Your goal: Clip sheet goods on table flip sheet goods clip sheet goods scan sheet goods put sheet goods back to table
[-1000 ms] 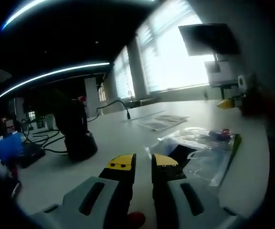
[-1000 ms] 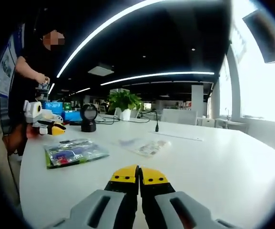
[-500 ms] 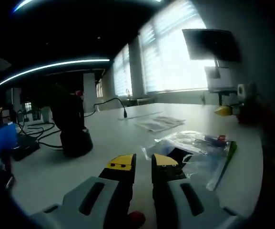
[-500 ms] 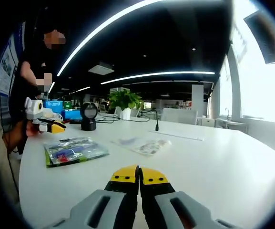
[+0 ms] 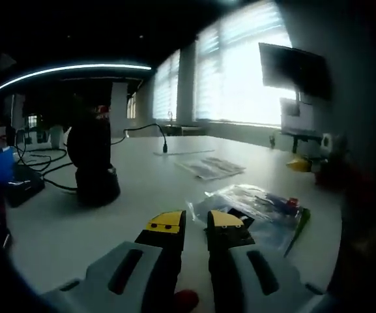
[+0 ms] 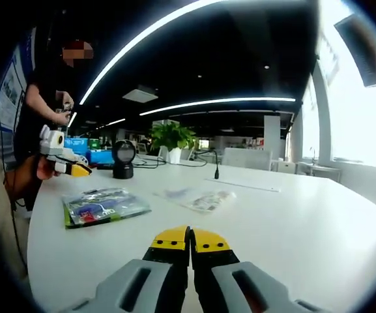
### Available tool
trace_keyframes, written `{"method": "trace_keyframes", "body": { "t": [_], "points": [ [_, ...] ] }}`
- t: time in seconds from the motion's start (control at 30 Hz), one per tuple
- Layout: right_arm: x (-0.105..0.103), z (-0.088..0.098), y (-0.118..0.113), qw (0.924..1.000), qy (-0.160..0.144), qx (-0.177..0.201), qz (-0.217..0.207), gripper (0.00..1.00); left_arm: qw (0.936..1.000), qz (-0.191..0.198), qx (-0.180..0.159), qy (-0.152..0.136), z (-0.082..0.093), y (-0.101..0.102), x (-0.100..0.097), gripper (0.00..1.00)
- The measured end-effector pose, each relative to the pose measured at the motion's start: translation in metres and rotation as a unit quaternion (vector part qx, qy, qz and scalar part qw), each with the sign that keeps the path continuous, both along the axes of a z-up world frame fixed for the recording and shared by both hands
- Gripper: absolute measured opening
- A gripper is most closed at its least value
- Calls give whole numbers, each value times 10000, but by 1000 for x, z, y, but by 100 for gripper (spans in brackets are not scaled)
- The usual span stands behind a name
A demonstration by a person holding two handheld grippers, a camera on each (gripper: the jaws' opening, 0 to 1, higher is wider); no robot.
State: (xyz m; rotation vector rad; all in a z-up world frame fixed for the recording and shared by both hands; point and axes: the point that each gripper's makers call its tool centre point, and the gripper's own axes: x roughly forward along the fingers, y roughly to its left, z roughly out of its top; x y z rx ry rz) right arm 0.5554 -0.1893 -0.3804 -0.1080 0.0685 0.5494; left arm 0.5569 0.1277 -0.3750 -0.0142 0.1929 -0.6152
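White surface (image 6: 292, 222) stretches across an open office, carrying everything in both views. Largest on it is the clear plastic bag of sheet goods (image 6: 104, 205), lying flat near the surface's edge in the right gripper view, with blue and dark printed items showing through the film and a green strip along 1 side. In the left gripper view the same bag (image 5: 259, 210) lies just beyond and to the right of the left tool (image 5: 195, 222), whose yellow-tipped jaws stand slightly apart with a narrow gap between them, gripping nothing. A second, flatter packet (image 6: 201, 199) rests farther in, well apart from the bag; its contents are too blurred to tell. A black scanner (image 5: 92, 166) on a round base stands upright on the surface, a cable (image 5: 150, 134) trailing behind it. The right tool (image 6: 189, 240) hovers low over bare surface, its 2 jaws pressed together and empty. At the far edge a person (image 6: 41, 124) stands beside the surface.
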Motion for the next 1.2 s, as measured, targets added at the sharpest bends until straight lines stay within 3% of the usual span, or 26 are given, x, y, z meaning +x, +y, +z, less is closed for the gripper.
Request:
{"method": "trace_keyframes", "body": {
  "t": [0.2, 0.5, 0.77, 1.2],
  "points": [
    [0, 0, 0, 10000, 5, 19, -3, 0, 9968, -186, -485, 614, -4, -10, -1, 6],
    [0, 1, 1, 10000, 10, 54, 56, 0, 9963, -116, -291, 796, -15, -9, 9, 10],
    [-1, 1, 1, 9999, 17, 90, 80, 0, 9912, -193, -472, 1225, -22, -16, 17, 11],
    [-1, 2, 1, 9999, 30, 144, 91, 0, 9846, -261, -519, 1651, -36, -23, 27, 11]
  ]
}}
